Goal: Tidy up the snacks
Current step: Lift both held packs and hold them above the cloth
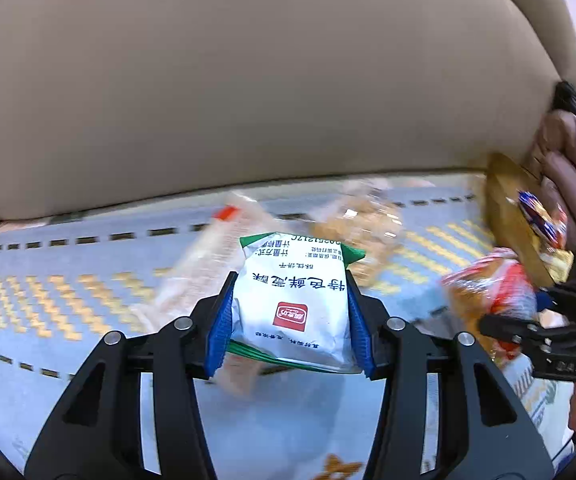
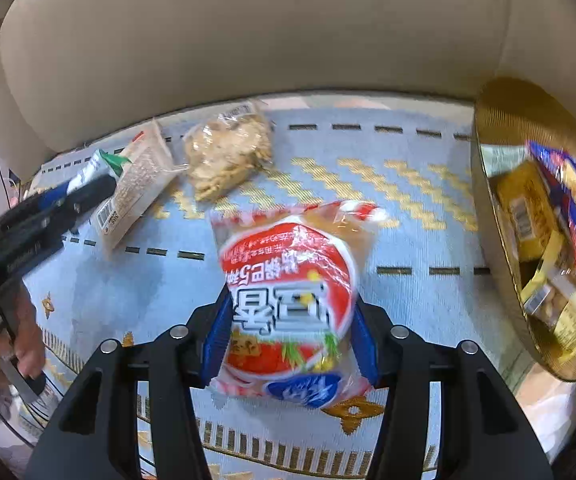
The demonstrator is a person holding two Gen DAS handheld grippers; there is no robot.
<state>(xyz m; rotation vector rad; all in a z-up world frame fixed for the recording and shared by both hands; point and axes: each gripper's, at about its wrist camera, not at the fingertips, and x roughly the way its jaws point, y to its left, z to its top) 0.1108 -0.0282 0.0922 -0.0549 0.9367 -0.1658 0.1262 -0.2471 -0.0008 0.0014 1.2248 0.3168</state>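
My left gripper (image 1: 291,312) is shut on a white and green snack packet (image 1: 294,304), held above the blue patterned cloth (image 1: 47,320). My right gripper (image 2: 290,332) is shut on a red and white snack bag (image 2: 292,280), also lifted off the cloth. In the left wrist view that red bag (image 1: 488,296) and the right gripper (image 1: 544,320) show at the right edge. A gold tray (image 2: 496,208) at the right holds several packets (image 2: 544,220). A clear bag of brown crackers (image 2: 227,152) and a long pale packet (image 2: 139,184) lie on the cloth.
A beige sofa backrest (image 2: 247,32) rises right behind the cloth. A hand (image 2: 23,344) holds the left gripper's handle at the lower left of the right wrist view. Another hand (image 1: 568,160) props the gold tray (image 1: 516,216) up on its edge.
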